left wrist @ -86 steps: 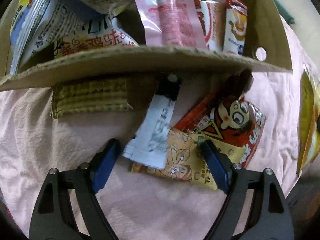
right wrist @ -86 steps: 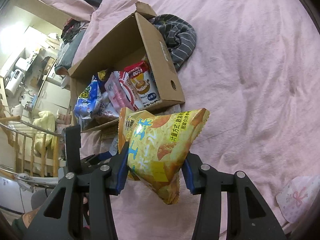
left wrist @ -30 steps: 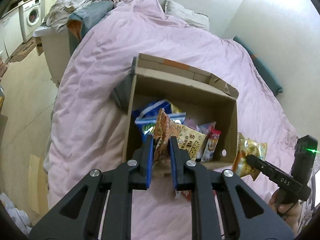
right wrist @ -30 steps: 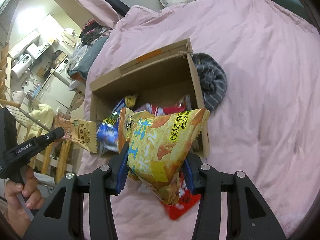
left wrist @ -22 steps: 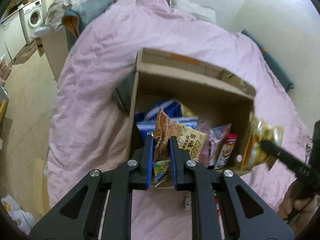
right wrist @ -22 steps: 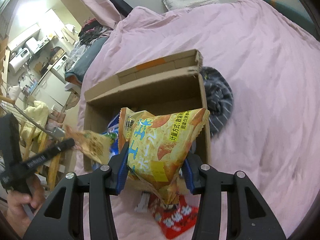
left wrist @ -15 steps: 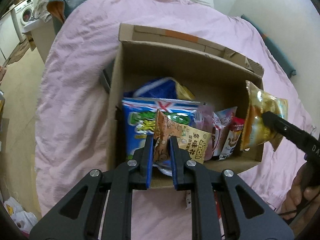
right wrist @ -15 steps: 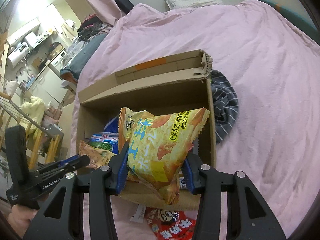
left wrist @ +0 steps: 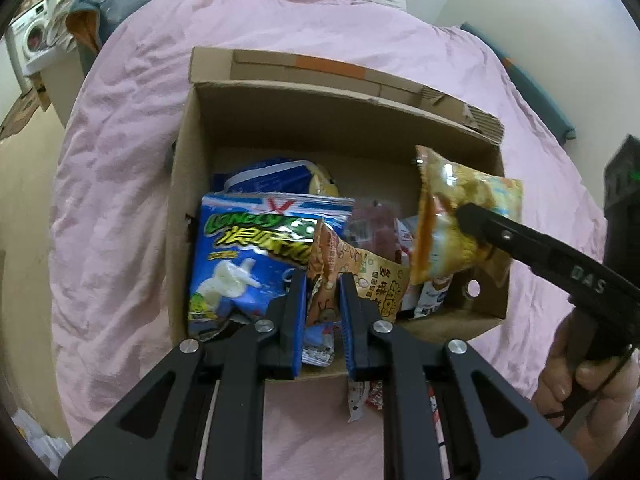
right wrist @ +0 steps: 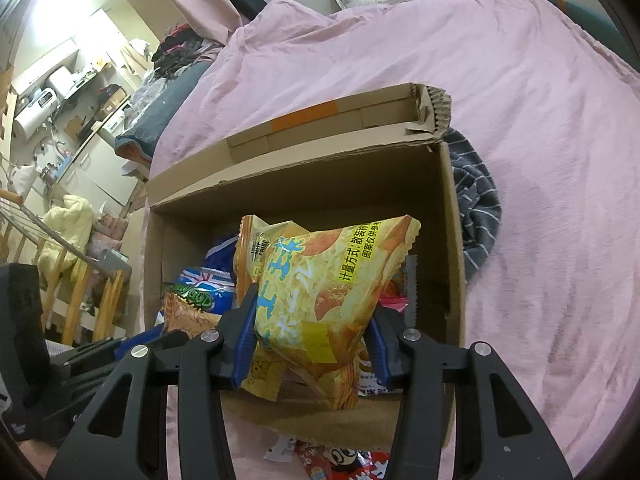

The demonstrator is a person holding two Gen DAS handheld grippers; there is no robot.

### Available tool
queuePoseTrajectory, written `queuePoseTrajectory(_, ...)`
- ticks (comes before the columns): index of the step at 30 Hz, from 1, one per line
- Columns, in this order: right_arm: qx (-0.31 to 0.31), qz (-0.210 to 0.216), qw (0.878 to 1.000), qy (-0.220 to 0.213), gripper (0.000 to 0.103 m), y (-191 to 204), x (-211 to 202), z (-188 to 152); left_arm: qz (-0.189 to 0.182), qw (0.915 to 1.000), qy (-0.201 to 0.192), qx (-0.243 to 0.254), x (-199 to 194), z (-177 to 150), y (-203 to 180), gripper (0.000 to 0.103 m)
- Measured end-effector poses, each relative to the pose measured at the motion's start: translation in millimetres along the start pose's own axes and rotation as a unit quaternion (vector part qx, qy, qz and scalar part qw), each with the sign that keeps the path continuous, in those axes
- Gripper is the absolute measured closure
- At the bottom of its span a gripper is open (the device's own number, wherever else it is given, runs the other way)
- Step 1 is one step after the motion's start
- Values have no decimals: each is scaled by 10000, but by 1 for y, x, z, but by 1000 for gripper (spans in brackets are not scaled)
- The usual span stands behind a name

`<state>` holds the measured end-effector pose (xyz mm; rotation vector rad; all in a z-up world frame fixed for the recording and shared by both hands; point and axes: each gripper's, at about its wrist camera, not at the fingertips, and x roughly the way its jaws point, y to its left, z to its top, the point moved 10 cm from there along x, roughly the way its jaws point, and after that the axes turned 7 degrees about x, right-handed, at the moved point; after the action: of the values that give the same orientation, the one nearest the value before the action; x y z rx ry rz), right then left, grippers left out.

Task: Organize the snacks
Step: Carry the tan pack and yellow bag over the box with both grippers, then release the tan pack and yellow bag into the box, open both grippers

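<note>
Both tongs have swung over the cardboard box (left wrist: 188, 216): left tongs (left wrist: 323, 312) pinching the orange snack packet (left wrist: 360, 280), right tongs (right wrist: 310, 344) pinching the yellow chip bag (right wrist: 320, 292) toward 3 o'clock, so drop-off looks next.

The cardboard box (left wrist: 188, 208) is open on top; bare floor shows along its far wall, while the blue snack bag (left wrist: 248, 256) crowds the near left.

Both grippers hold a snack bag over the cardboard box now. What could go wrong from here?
1. The yellow chip bag in the right gripper is puffy and hangs near the cardboard box's front wall; released here, it might fall outside.
2. The left gripper pinches the orange packet by one edge, so it may slip.
3. The grippers are close and might bump.
</note>
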<state>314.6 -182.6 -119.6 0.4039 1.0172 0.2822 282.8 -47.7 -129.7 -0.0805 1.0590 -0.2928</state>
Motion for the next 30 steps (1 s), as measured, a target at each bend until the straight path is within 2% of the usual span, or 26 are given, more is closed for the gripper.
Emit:
queuePoseTrajectory(5, 222, 167, 9996, -74, 51, -2, 2, 6, 86, 9999, -86, 120, -3, 5, -4, 88)
queuePoseTrajectory(7, 320, 205, 9992, -83, 33, -3, 2, 7, 95, 9998, -89, 161, -4, 5, -5, 88)
queuePoseTrajectory(8, 351, 235, 9990, -109, 19, -3, 1, 8, 105, 9998, -75, 169, -4, 5, -5, 88)
queuePoseTrajectory(9, 363, 240, 9989, -176, 12, -3, -1, 9, 92, 9998, -76, 156, -4, 5, -5, 84)
queuePoseTrajectory(10, 345, 200, 9989, -263, 11, -3, -5, 10, 57, 9999, -84, 137, -5, 5, -5, 79)
queuePoseTrajectory(12, 253, 123, 9990, -352, 11, -2, -9, 13, 86, 9998, -174, 89, -9, 8, -3, 49)
queuePoseTrajectory(14, 200, 92, 9990, -388, 11, -2, -13, 13, 146, 9993, -313, 117, -13, 11, -4, 34)
queuePoseTrajectory(15, 198, 99, 9990, -383, 11, -3, -13, 13, 202, 9990, -374, 168, -16, 13, -4, 31)
queuePoseTrajectory(25, 292, 74, 9988, -382, 11, -10, -16, 14, 603, 9963, -462, 404, -18, 13, 2, 31)
queuePoseTrajectory(30, 146, -16, 9990, -414, 11, -11, -19, 13, 659, 9949, -626, 441, -25, 16, 2, 31)
